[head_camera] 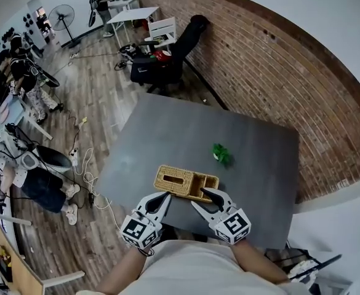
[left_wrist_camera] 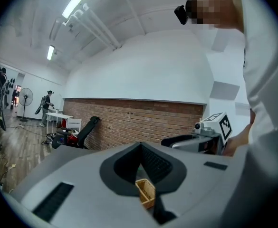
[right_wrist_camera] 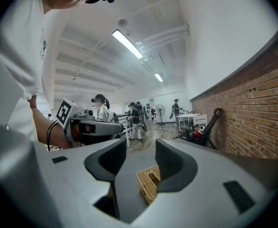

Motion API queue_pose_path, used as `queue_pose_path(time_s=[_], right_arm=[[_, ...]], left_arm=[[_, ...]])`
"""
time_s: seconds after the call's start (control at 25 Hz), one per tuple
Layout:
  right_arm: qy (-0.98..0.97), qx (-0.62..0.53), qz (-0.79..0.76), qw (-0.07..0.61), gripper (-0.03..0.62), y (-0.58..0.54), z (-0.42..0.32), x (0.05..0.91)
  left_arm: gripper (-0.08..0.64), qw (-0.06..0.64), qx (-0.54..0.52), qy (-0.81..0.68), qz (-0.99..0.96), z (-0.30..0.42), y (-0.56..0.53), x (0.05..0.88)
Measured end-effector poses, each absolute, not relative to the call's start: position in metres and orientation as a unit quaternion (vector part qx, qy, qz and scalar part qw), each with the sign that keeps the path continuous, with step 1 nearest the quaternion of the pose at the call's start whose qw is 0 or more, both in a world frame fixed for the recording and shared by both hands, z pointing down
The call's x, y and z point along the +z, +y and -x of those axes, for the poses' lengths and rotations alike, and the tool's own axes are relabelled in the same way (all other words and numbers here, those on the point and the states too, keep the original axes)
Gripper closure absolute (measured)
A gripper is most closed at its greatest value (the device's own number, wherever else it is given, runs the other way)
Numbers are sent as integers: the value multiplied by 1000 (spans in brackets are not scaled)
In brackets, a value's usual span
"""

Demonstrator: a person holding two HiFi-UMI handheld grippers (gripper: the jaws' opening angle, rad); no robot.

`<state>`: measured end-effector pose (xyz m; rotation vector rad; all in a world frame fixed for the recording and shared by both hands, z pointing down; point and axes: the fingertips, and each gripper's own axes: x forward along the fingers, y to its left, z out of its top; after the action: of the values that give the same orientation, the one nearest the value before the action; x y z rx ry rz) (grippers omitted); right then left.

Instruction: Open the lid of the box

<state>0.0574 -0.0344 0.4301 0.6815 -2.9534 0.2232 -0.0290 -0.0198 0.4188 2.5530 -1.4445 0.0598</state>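
Head view: box (head_camera: 184,183) near front edge of table (head_camera: 198,131); right gripper (head_camera: 199,198) gaping, left gripper (head_camera: 164,197) clenched empty.

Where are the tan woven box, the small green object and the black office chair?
tan woven box (head_camera: 183,186): head view, on its woven top, beside the slot.
small green object (head_camera: 221,154): head view, on its middle.
black office chair (head_camera: 183,42): head view, on its backrest.
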Motion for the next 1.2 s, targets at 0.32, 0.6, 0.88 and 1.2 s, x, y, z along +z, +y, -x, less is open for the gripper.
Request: queue_pose_path(time_s=[0.32,0.6,0.88,1.2], right_arm=[[-963,88,-240,83,394,-52,-19,459],[-958,115,-238,114,390,-57,12,490],[-951,132,-243,138,383,-66,31,517],[-944,152,-233,176,369,-70,42,558]], left_arm=[[549,125,38,-468,-874,72,-29,442],[549,148,52,-445,-882,99,-36,465],[549,166,51,-430,-886,115,-47,482],[549,184,65,-419,-887,124,-55,509]])
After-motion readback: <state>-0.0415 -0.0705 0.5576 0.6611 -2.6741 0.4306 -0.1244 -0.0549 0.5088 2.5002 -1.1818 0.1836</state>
